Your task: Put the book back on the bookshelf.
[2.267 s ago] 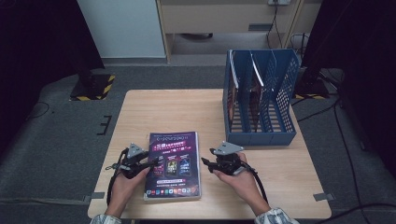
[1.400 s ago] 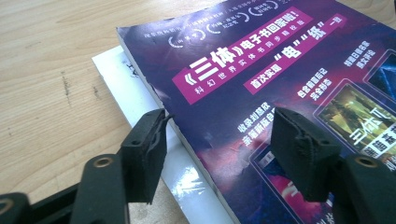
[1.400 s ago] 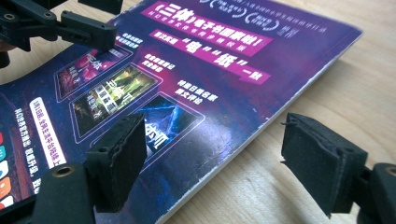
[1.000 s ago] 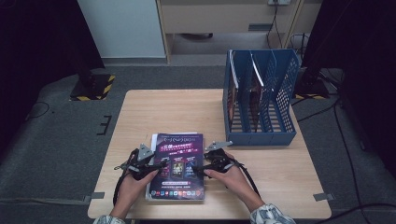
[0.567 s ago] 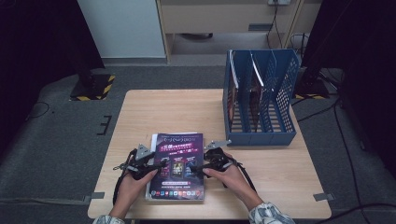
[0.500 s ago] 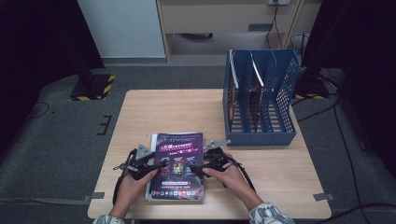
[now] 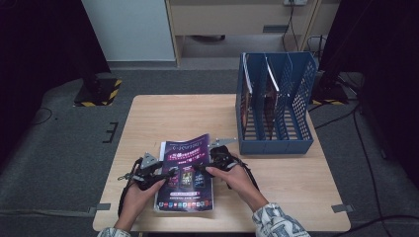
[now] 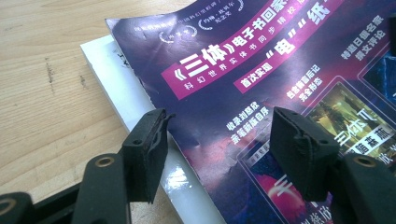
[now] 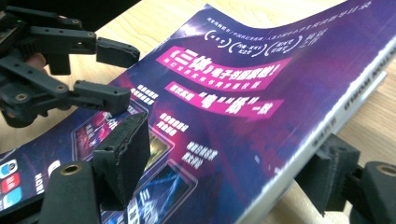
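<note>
The blue file rack (image 7: 274, 106) at the table's (image 7: 163, 116) far right holds a few upright magazines. The purple magazine (image 7: 187, 170) lies near me. My right gripper (image 7: 201, 167), jaws just closing, straddles its lifted spine edge; my left gripper (image 7: 169, 173) stands half open over its cover's left edge.

Counter (image 7: 163, 118) centre of high view, person seated at near edge. Magazine (image 7: 187, 173) lying on counter, near-centre, its right edge lifted off counter. Left hand-held gripper (image 7: 165, 176) at magazine's left edge, jaws straddling that edge. Right hand-held gripper (image 7: 200, 167) at magazine's right side, one jaw above cover, other below lifted edge. File rack (image 7: 274, 106) standing on counter's far right, behind and right of magazine, well apart from it. Magazines (image 7: 245, 101) upright in rack's left compartments.
</note>
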Tool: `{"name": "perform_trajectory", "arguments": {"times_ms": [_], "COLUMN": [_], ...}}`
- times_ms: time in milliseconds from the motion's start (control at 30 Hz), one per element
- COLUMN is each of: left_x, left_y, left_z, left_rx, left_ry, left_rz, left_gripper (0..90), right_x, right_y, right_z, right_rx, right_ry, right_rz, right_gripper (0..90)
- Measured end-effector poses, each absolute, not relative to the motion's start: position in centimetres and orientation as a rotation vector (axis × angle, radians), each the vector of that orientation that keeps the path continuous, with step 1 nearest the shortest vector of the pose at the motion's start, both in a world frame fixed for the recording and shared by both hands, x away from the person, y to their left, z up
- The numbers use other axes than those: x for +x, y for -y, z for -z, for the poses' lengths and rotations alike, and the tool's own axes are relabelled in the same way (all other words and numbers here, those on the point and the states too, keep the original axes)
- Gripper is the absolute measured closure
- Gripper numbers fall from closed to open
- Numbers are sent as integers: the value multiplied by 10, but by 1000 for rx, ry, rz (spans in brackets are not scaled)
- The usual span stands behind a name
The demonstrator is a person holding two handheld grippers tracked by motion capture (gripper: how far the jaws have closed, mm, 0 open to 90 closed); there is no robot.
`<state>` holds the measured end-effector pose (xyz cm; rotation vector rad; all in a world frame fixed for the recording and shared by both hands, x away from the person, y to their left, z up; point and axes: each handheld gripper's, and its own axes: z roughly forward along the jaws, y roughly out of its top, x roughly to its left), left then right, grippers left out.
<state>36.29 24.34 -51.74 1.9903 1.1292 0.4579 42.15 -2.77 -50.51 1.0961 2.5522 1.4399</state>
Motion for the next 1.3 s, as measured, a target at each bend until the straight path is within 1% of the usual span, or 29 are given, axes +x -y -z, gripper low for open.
{"name": "perform_trajectory", "arguments": {"times_ms": [433, 733, 867, 933, 1100, 1133, 1233, 1300], "left_x": [363, 363, 363, 363, 364, 364, 364, 364], "left_y": [-244, -244, -245, -244, -244, -244, -243, -242], "left_z": [518, 518, 518, 518, 518, 518, 517, 516], "left_rx": [1988, 1982, 1986, 1979, 1986, 1985, 1990, 2002], "left_ry": [-1129, -1131, -1129, -1131, -1134, -1137, -1139, -1130], "left_rz": [-456, -456, -455, -455, -455, -452, -445, -444], "left_gripper": [365, 360, 359, 354, 314, 293, 224, 202], "right_x": [431, 434, 433, 433, 431, 431, 430, 431], "right_y": [6, -3, -5, -4, -1, -1, 1, 2], "right_z": [504, 508, 510, 511, 508, 507, 504, 501], "right_rx": [1109, 1134, 1141, 1141, 1168, 1182, 1194, 1190], "right_ry": [-2581, -2594, -2601, -2603, -2559, -2542, -2508, -2492], "right_rz": [-1405, -1382, -1334, -1316, -1360, -1376, -1417, -1453], "right_gripper": [248, 261, 286, 334, 537, 590, 691, 730]}}
